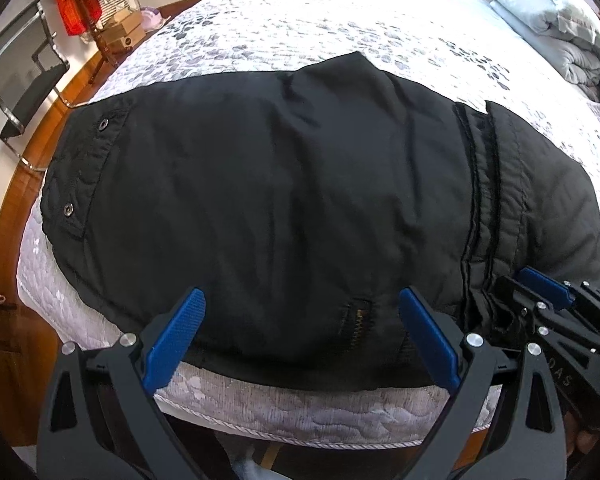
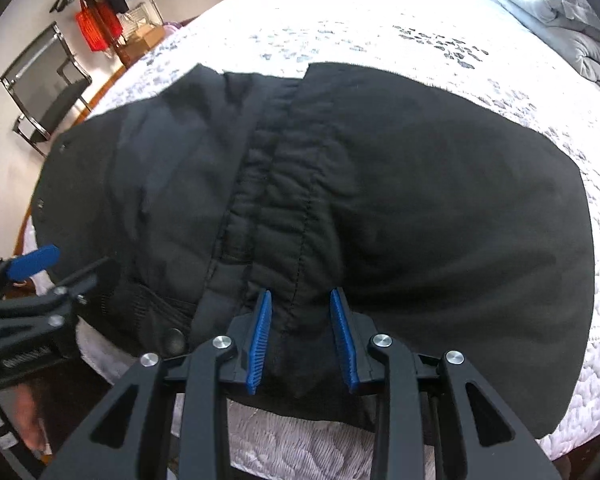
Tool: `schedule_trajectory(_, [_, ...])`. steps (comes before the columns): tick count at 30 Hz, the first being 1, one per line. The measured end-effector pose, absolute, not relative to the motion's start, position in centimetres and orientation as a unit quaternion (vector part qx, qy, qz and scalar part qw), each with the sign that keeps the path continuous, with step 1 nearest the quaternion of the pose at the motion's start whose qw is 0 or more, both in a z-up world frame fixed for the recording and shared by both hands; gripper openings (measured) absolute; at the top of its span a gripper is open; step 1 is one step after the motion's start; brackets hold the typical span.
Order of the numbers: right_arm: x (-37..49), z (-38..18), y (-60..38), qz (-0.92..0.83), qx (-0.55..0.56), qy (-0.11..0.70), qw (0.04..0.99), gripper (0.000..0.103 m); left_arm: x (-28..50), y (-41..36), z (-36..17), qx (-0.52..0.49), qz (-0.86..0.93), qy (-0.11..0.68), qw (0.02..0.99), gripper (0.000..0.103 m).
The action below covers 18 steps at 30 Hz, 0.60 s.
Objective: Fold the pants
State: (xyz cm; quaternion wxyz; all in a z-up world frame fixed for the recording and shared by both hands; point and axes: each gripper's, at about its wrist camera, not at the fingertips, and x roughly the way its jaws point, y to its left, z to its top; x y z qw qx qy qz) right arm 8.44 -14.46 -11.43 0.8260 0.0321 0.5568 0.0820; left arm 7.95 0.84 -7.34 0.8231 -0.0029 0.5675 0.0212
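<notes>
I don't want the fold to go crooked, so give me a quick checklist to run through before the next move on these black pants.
1. Black fabric pants lie fairly flat on the white patterned quilted bed: ok.
2. Left gripper open, holding nothing: ok.
3. Right gripper astride the gathered waistband, jaws part open; actual grip: cannot tell.
4. Near hem at the bed edge, not hanging off: ok.
5. Grey folded duvet apart from the pants: ok.
</notes>
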Motion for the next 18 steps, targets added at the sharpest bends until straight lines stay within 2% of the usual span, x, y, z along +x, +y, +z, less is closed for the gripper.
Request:
schedule_trajectory(5, [8.6,-10.9,-15.0,0.089,0.047,0.559,0.823,0.032,7.7,1.8,-7.2,-0.018,0.029,0.567,0.823,0.097])
schedule_trajectory(8, [8.0,-8.3,-15.3,0.103,0.073,0.525,0.842,0.032,7.4,3.5,-6.2,-0.036,0.049,0.549,0.834,0.097])
schedule_trajectory(12, [8.1,-6.9,-13.5,0.13,0.043,0.515,0.846,0.032,7.9,7.4,-6.1,-0.103,0.093,0.545,0.827,0.097])
schedule_trajectory(18, [9.3,-8.9,-12.4,0.131,0.045,0.544,0.827,0.032,8.0,14.6,-7.1,-0.197,0.154,0.543,0.802,0.097])
